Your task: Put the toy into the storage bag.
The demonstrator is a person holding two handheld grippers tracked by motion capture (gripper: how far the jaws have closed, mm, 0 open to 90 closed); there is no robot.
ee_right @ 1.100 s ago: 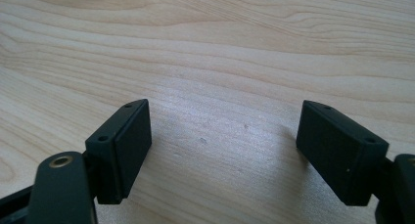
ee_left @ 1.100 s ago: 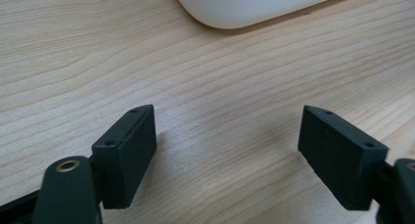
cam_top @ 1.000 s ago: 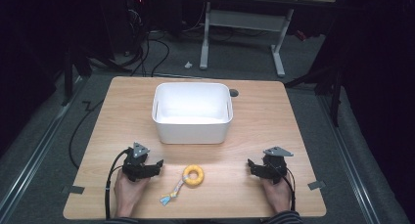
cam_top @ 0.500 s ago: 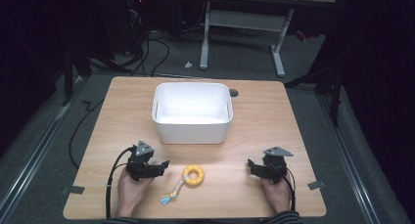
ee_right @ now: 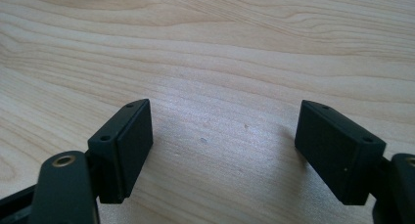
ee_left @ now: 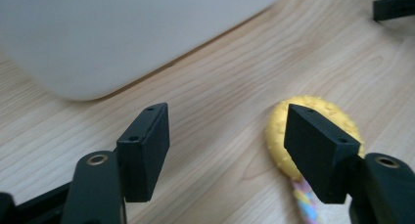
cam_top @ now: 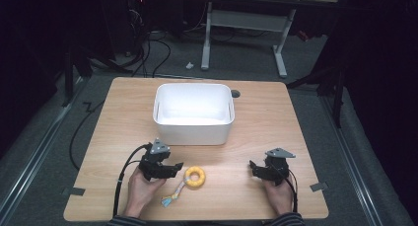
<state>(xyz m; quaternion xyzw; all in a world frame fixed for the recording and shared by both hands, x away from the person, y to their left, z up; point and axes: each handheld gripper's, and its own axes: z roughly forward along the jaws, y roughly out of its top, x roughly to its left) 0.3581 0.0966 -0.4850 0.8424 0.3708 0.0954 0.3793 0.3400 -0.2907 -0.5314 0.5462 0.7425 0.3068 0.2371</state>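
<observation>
**Left gripper lining up on the ring toy**

Yellow ring toy (cam_top: pixel 196 176) with its braided rope tail (cam_top: pixel 172 196) lies flat on the table (cam_top: pixel 296 132), near edge, in front of the white bin (cam_top: pixel 193 113). Left gripper (cam_top: pixel 173 168) sits just left of it, aimed right and low, jaws apart and just been closing, nothing between them; ring shows behind one jaw. Right gripper (cam_top: pixel 252 168) rests well off to the right, jaws wide over bare wood, probably idle.
</observation>
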